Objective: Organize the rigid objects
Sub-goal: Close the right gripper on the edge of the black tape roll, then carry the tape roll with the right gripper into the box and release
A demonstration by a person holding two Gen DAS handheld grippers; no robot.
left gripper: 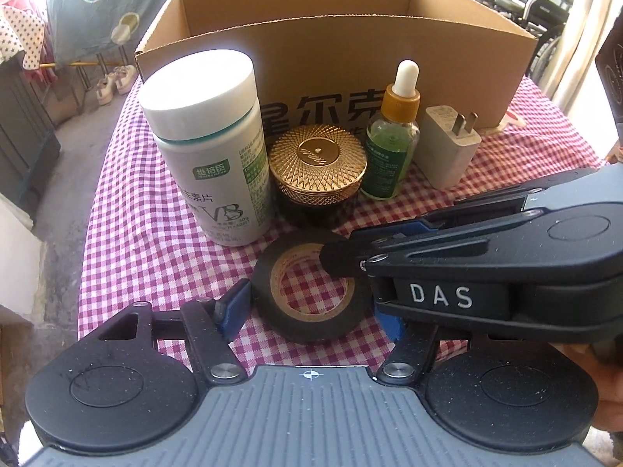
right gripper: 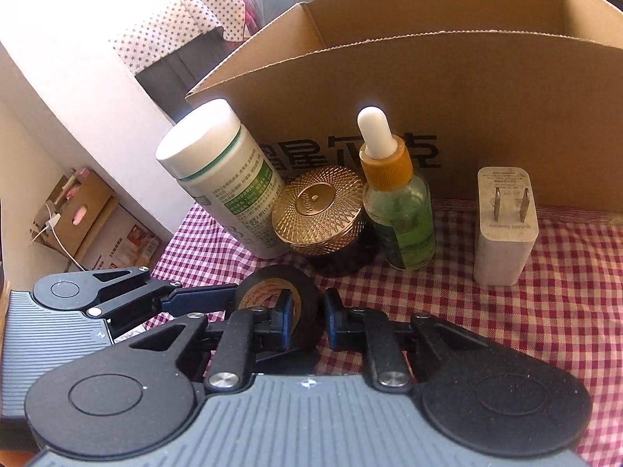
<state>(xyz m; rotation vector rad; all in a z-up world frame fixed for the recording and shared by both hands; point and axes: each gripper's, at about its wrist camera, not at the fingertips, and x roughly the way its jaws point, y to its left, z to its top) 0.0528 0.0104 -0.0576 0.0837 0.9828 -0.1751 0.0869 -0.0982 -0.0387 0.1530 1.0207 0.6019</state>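
A black tape roll [left gripper: 266,286] lies on the red-checked tablecloth [left gripper: 136,233]. My right gripper [right gripper: 307,311] is shut on the roll's [right gripper: 309,295] wall, with one finger inside the hole and the other outside. In the left wrist view it [left gripper: 338,260] reaches in from the right, over the roll's far rim. My left gripper [left gripper: 315,311] straddles the whole roll. Its left pad [left gripper: 233,307] sits close beside the rim, and its right pad is mostly hidden under the other gripper. I see no clear press on the roll.
Behind the roll stand a white vitamin bottle [left gripper: 210,144], a gold-lidded jar [left gripper: 317,163], a green dropper bottle [left gripper: 393,136] and a white charger plug [left gripper: 447,148]. An open cardboard box [left gripper: 350,50] stands behind them. The table's left edge drops to the floor.
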